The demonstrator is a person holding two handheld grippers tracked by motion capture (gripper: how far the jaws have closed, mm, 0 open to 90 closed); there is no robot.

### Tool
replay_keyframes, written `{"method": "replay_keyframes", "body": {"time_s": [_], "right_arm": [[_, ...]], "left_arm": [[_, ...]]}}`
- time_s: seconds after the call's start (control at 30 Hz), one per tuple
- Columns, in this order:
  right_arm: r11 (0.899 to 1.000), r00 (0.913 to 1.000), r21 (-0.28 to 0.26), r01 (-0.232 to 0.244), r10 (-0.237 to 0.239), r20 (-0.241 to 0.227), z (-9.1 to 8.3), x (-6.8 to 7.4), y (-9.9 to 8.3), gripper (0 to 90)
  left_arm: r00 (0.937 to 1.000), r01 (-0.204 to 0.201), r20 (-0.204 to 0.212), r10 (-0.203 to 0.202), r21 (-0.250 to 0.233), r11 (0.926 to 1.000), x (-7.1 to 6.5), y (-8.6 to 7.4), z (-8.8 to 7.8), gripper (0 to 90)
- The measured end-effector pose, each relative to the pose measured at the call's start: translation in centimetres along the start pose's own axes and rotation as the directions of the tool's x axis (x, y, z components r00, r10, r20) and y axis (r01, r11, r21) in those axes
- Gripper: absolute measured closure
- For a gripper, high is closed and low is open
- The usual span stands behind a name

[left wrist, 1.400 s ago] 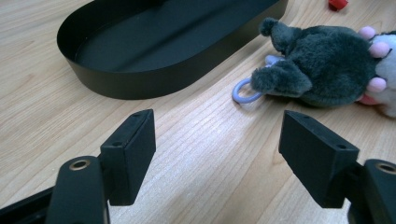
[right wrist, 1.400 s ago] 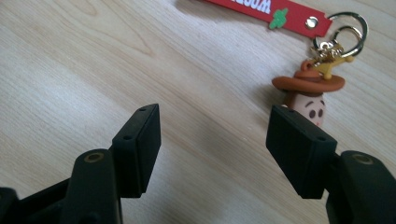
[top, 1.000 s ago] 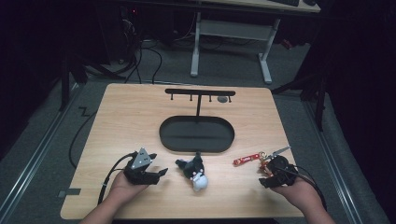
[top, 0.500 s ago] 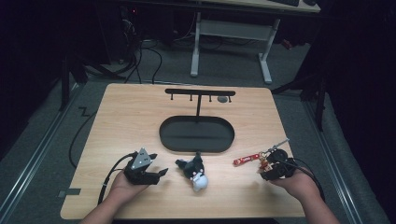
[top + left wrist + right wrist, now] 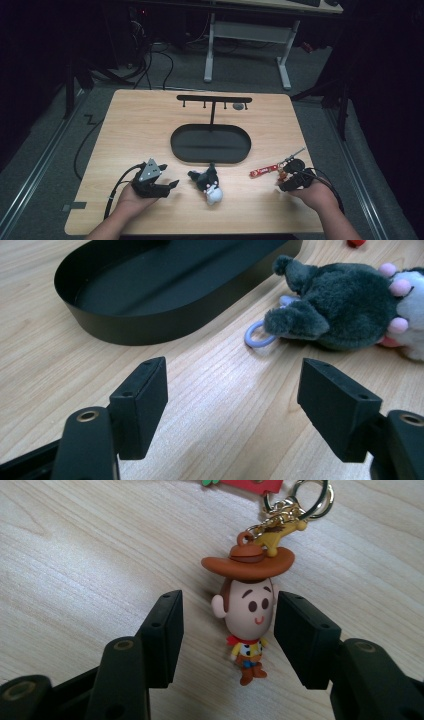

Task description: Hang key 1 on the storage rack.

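Lying flat on the wooden worktop, the cowboy keychain figure sits between the jaws of the right hand-held gripper, near the worktop's right front corner. Those jaws have just been closing around it; the jaw on the right of that gripper's view stands at or just beside the figure's cheek, while a clear gap remains on the other side, so the pads do not yet press it from both sides. A gold chain and ring run from the brown hat to a red tag; green marks show on the tag's edge, but no writing on it can be read. No brand or label is legible anywhere else.

The left hand-held gripper rests near the front left of the worktop with its jaws wide apart and nothing between them. Ahead of it lies a grey and white plush toy with a lilac loop, just beside the front wall of the black oval tray. Behind the tray stands a black T-shaped hook rack.

Bare wood lies open between the plush toy and the keychain, and along the left side and the far corners. The right hand sits close to the worktop's front edge.
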State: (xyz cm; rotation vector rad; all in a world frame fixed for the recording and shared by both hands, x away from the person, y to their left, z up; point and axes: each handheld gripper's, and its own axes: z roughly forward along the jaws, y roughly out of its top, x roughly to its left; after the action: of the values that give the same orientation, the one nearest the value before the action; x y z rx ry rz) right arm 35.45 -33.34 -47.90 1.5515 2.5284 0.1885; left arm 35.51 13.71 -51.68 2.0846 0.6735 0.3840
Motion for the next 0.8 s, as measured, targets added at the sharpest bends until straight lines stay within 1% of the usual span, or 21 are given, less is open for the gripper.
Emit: {"method": "replay_keyframes", "body": {"time_s": [0.07,0.13,0.2,0.3,0.43,0.47,0.53,0.63,0.67,0.7,0.73,0.8], "right_arm": [[1.000,1.0000,0.006,0.005,-0.005,0.000,0.21,0.12,0.08,47.2],[1.000,0.9998,0.010,0.014,-0.014,0.015,0.34,0.17,0.16,48.6],[1.000,0.9998,0.017,0.014,-0.014,0.012,0.46,0.05,0.29,50.3],[1.000,0.9999,0.018,0.012,-0.013,0.011,0.57,-0.03,0.35,51.7],[0.999,0.9998,0.027,0.019,-0.020,0.004,0.75,-0.02,0.56,51.9],[0.999,0.9999,0.030,0.014,-0.015,0.006,0.76,0.05,0.63,52.1],[0.999,0.9997,0.028,0.022,-0.022,0.004,0.88,0.08,0.67,53.0],[0.999,0.9998,0.039,0.020,-0.020,0.000,0.92,-0.03,0.80,54.8],[0.999,1.0000,0.039,-0.009,0.009,-0.003,0.95,0.06,0.79,55.5],[0.999,0.9999,0.034,0.013,-0.013,-0.005,1.03,-0.13,0.83,56.3],[0.999,0.9997,0.029,0.023,-0.023,-0.007,1.08,-0.21,0.82,56.7],[0.999,0.9998,0.034,0.015,-0.014,-0.013,1.05,-0.27,0.81,57.4]], "left_arm": [[1.0000,0.000,0.001,0.000,0.005,1.0000,0.01,-0.04,0.09,28.6],[1.0000,0.003,0.000,-0.003,0.000,1.0000,0.05,0.00,0.02,28.6],[1.0000,0.004,-0.002,-0.004,-0.003,1.0000,0.08,0.01,0.01,28.6],[1.0000,0.003,0.004,-0.003,0.008,1.0000,0.08,-0.06,0.09,28.6],[1.0000,0.003,0.000,-0.003,-0.002,1.0000,0.07,-0.01,0.03,28.6],[1.0000,0.003,0.003,-0.003,0.006,1.0000,0.07,-0.04,0.08,28.6],[1.0000,0.000,0.004,0.000,0.009,1.0000,0.04,-0.06,0.07,28.6],[1.0000,-0.001,0.001,0.001,-0.001,1.0000,-0.01,0.02,-0.07,28.7],[1.0000,-0.001,0.002,0.001,0.002,1.0000,0.00,0.00,-0.05,28.7],[1.0000,-0.002,0.003,0.002,0.007,1.0000,-0.01,-0.03,0.00,28.7],[1.0000,-0.004,0.004,0.004,0.010,0.9999,-0.01,-0.05,0.01,28.7],[1.0000,-0.004,0.003,0.004,0.004,1.0000,-0.02,-0.03,-0.05,28.7]]}}
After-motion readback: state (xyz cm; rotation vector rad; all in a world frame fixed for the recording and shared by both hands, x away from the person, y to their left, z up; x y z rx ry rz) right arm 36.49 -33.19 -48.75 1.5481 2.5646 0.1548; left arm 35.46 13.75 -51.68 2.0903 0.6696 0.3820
